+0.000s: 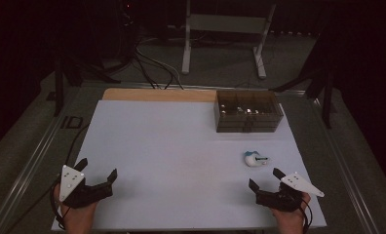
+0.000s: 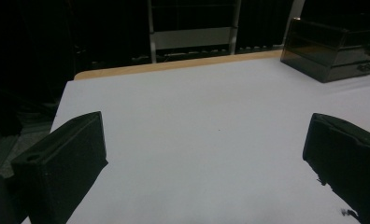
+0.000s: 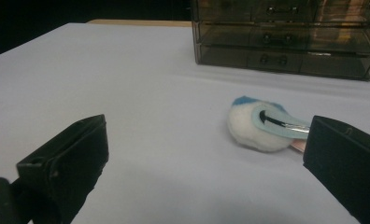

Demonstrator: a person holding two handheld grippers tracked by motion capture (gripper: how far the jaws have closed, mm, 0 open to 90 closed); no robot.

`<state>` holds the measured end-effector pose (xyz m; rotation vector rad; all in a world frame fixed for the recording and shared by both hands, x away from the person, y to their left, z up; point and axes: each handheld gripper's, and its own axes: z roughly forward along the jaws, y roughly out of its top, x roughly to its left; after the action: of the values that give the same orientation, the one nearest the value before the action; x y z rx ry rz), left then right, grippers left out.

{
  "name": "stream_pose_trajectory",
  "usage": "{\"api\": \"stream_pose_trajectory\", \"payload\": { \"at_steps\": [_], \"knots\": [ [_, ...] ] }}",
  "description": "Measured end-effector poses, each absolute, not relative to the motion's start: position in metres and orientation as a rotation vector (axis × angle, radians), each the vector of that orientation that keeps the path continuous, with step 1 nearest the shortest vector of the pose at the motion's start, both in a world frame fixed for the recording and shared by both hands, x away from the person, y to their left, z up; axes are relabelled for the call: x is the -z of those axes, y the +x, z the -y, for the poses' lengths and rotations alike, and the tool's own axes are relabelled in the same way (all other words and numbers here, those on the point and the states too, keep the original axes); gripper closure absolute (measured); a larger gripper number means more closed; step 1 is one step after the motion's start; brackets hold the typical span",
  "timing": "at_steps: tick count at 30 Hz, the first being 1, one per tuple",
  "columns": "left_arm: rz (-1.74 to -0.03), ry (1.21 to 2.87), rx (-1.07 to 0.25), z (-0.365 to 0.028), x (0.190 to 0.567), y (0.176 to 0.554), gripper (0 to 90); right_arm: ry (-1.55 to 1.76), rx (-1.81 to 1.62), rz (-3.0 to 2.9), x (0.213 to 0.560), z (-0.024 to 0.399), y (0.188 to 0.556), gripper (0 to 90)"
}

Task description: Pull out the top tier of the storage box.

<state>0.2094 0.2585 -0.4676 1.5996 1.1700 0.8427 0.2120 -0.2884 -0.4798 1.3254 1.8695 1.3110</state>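
Note:
A small white and blue plush toy lies on the white table sheet, right of centre. In the right gripper view the plush toy sits just ahead of the right jaw, apart from it. My right gripper rests near the front right edge, open and holding nothing. At the front left my left gripper is open too, with bare sheet between its jaws. A dark, see-through drawer box stands at the back right.
The drawer box has several small drawers with knobs, all closed. A wooden strip edges the table's far side. Beyond it are cables and a white metal frame on the floor.

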Motion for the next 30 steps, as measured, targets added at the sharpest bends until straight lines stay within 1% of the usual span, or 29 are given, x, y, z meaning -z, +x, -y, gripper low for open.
{"api": "stream_pose_trajectory", "payload": {
  "at_steps": [22,30],
  "knots": [
    [-1.202,1.58,-0.852,-0.2605,0.4713,0.2113,1.1,1.366,-1.338,-1.795,0.4801,0.2925,0.2153,0.3],
    [-1.195,1.598,-0.847,-0.2557,0.4724,0.2129,1.1,1.374,-1.316,-1.771,0.4725,0.2955,0.2186,0.3]
  ]
}}
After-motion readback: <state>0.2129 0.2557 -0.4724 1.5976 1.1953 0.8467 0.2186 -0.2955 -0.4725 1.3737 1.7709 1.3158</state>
